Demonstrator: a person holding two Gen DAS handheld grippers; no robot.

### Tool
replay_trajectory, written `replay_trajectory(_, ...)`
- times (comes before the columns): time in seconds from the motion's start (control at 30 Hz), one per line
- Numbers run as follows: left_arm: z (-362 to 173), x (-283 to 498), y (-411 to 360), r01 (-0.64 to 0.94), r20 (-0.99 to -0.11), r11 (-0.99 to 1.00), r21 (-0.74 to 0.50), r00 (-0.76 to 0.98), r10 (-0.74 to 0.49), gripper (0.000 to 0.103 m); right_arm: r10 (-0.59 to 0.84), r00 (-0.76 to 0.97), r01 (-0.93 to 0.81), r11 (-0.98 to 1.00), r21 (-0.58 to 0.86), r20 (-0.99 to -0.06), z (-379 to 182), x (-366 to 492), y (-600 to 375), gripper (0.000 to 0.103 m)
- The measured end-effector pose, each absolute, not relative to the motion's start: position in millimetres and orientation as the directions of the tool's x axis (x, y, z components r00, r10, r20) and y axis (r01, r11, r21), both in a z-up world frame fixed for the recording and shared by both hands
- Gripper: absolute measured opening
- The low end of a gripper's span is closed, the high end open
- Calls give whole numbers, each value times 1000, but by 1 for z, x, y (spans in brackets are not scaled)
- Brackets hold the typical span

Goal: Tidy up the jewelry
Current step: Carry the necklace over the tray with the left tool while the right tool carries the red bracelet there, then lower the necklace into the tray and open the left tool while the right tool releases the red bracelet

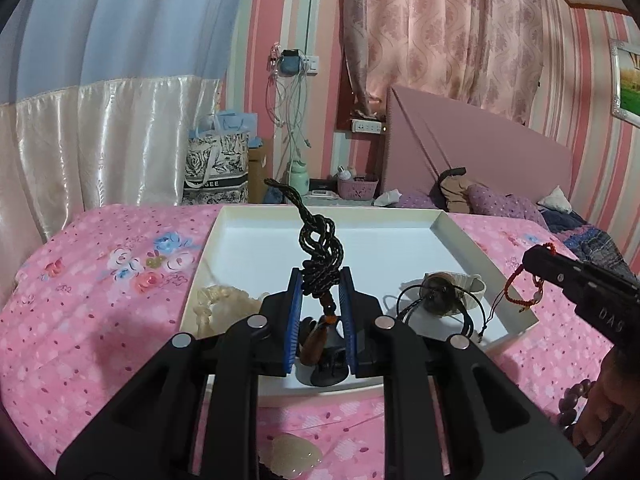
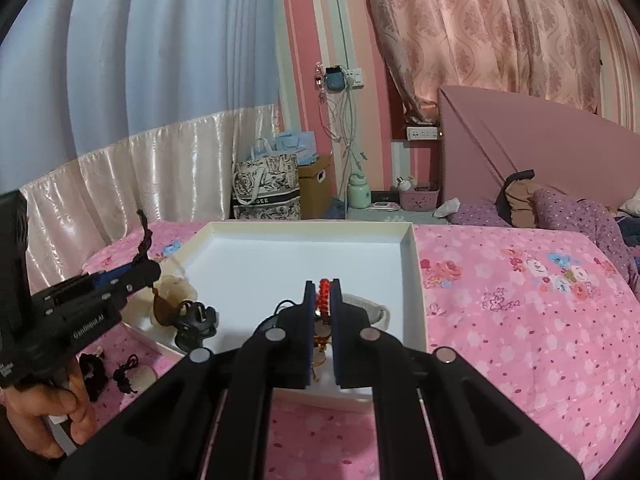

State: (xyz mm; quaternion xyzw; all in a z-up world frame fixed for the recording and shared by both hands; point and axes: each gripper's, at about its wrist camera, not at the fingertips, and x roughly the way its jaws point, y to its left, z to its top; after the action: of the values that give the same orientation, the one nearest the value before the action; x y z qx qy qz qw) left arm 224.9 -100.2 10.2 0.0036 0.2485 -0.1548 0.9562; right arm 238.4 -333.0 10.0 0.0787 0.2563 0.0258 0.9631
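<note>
A white tray point(image 1: 460, 232) lies on the pink flowered bedspread. My left gripper point(image 1: 320, 280) is shut on a black braided cord necklace point(image 1: 320, 240). Its brown pendant point(image 1: 314, 344) hangs over the tray's near edge. Below it in the tray sits a black clip-like piece point(image 2: 196, 322). My right gripper point(image 2: 323, 284) is shut on a red cord bracelet point(image 2: 324, 294) above the tray's right part point(image 2: 416, 280). The left wrist view shows that right gripper point(image 1: 536, 256) with the red cord point(image 1: 516, 288) dangling. The left gripper point(image 2: 148, 270) shows in the right wrist view.
In the tray lie a cream bead bracelet point(image 1: 216, 300), a dark round pendant on black cord point(image 1: 438, 294) and a white-strapped watch point(image 1: 468, 284). On the bedspread in front lie a pale stone piece point(image 1: 296, 452), dark beads point(image 1: 576, 400) and black cords point(image 2: 126, 372). Purple pillows point(image 2: 568, 208) lie at the back right.
</note>
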Motion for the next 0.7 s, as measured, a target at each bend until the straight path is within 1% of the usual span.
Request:
replay_trajectory(0.2,10,222,-102,297,-464,953,-54,838,-287,17,96,871,-8,983,183,-482,13,237,-337,6)
replay_trajectory(0.7,2,226,-101,271,-470,962,-38,844,-257,17,114,863,-14,979,203,-492,8,242,-334,6)
